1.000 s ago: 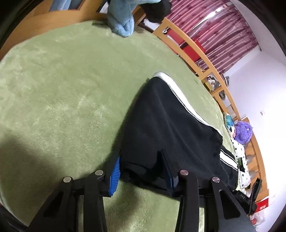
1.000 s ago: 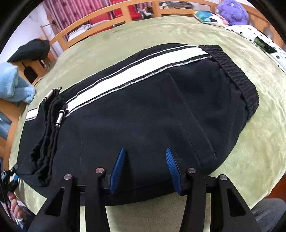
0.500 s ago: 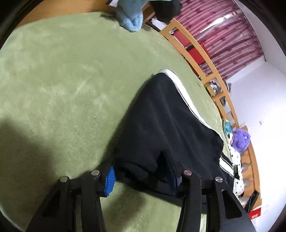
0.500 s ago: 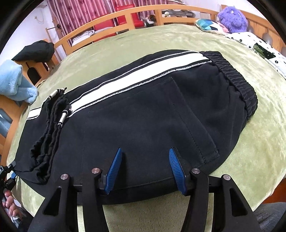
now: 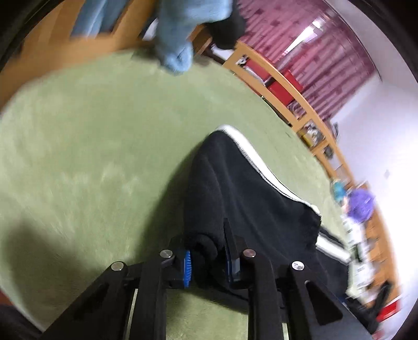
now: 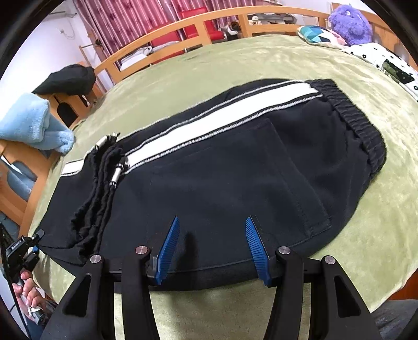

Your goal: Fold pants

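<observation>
Green bed (image 5: 91, 157): left gripper (image 5: 207, 257) apparently closing on pants (image 5: 235, 188).

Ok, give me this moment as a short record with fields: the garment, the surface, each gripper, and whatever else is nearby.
garment: black pants with white side stripe, folded, lying flat
surface: green blanket
left gripper: jaws closing on a bunched edge of the pants, cloth between the pads
right gripper: open, over the near edge of the pants, nothing gripped
drawstring: metal-tipped cords lying on the pants
nearby: blue towel on the wooden rail; purple plush toy at the far side
</observation>
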{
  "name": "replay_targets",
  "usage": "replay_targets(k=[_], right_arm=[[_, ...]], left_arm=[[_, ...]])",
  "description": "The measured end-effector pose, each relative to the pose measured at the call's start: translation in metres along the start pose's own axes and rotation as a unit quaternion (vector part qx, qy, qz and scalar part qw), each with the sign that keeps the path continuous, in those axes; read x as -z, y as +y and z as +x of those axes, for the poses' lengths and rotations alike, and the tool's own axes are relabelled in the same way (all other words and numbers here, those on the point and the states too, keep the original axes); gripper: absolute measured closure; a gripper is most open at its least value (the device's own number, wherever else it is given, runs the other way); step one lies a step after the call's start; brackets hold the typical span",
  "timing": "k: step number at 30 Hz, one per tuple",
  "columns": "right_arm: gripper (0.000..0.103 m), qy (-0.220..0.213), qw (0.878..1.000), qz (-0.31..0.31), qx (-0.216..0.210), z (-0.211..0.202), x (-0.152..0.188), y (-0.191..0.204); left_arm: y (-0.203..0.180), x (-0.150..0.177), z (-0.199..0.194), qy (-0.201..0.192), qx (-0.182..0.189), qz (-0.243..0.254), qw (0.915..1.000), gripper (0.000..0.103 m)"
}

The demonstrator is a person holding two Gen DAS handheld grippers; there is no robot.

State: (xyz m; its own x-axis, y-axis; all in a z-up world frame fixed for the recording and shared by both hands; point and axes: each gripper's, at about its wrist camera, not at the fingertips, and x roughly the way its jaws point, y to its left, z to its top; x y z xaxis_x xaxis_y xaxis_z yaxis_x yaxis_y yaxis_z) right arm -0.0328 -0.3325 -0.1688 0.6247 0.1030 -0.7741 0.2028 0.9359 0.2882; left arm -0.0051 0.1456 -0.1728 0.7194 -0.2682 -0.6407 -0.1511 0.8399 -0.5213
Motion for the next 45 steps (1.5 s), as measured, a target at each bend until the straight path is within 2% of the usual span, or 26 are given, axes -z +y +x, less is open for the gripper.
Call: replay_targets(k=[2, 4, 6, 10, 12, 16, 22, 24, 26, 27, 30, 36, 42, 43, 44, 45], right_arm=[[0.05, -0.005, 1.0, 0.006, 0.004, -0.008, -0.003, -0.009], [0.05, -0.012, 1.0, 0.012, 0.01, -0.017, -0.006, -0.021], [0.05, -0.027, 0.999, 0.014, 0.021, -0.027, -0.008, -0.032], [0.05, -0.055, 0.998, 0.016, 0.032, -0.049, -0.014, -0.054], [0.05, -0.064, 0.997, 0.019, 0.032, -0.058, -0.019, -0.066], [0.05, -0.08, 0.995, 0.029, 0.042, -0.078, -0.025, -0.096], [0.05, -0.089, 0.992, 0.066, 0.058, -0.109, -0.028, -0.153], [0.05, -0.089, 0.991, 0.075, 0.065, -0.114, -0.026, -0.168], [0.05, -0.084, 0.991, 0.081, 0.064, -0.115, -0.025, -0.181], [0.05, -0.083, 0.991, 0.085, 0.061, -0.115, -0.023, -0.186], [0.05, -0.078, 0.991, 0.096, 0.041, -0.111, -0.023, -0.198], [0.049, -0.066, 0.991, 0.116, -0.022, -0.083, -0.036, -0.201], [0.048, -0.02, 0.991, 0.116, -0.061, -0.031, -0.062, -0.187], [0.049, -0.005, 0.991, 0.115, -0.072, -0.02, -0.066, -0.186], [0.056, 0.015, 0.99, 0.112, -0.081, -0.01, -0.069, -0.181], [0.071, 0.018, 0.99, 0.109, -0.083, -0.009, -0.07, -0.178]], left_arm=[[-0.024, -0.004, -0.015, -0.024, -0.016, 0.039, 0.9988, 0.087], [-0.055, -0.009, -0.027, -0.038, -0.044, 0.083, 0.9948, 0.087], [-0.09, -0.015, -0.038, -0.05, -0.058, 0.125, 0.9892, 0.087], [-0.17, -0.021, -0.062, -0.073, -0.053, 0.202, 0.9752, 0.088], [-0.216, -0.017, -0.073, -0.086, -0.045, 0.246, 0.9645, 0.088], [-0.309, 0.002, -0.081, -0.084, -0.002, 0.309, 0.9473, 0.088], [-0.438, 0.067, -0.052, -0.042, 0.087, 0.383, 0.9189, 0.088], [-0.469, 0.096, -0.034, -0.014, 0.129, 0.402, 0.9063, 0.083], [-0.484, 0.12, -0.02, 0.019, 0.173, 0.418, 0.8916, 0.059], [-0.487, 0.129, -0.013, 0.03, 0.176, 0.423, 0.8886, 0.057], [-0.471, 0.139, 0.002, 0.039, 0.149, 0.419, 0.895, 0.056], [-0.402, 0.119, 0.033, 0.076, 0.078, 0.373, 0.9214, 0.054], [-0.318, 0.101, 0.049, 0.106, 0.028, 0.3, 0.9475, 0.051], [-0.309, 0.099, 0.053, 0.111, 0.022, 0.29, 0.9501, 0.051], [-0.3, 0.099, 0.054, 0.116, 0.018, 0.28, 0.9526, 0.051], [-0.292, 0.099, 0.056, 0.122, 0.018, 0.27, 0.9548, 0.051]])
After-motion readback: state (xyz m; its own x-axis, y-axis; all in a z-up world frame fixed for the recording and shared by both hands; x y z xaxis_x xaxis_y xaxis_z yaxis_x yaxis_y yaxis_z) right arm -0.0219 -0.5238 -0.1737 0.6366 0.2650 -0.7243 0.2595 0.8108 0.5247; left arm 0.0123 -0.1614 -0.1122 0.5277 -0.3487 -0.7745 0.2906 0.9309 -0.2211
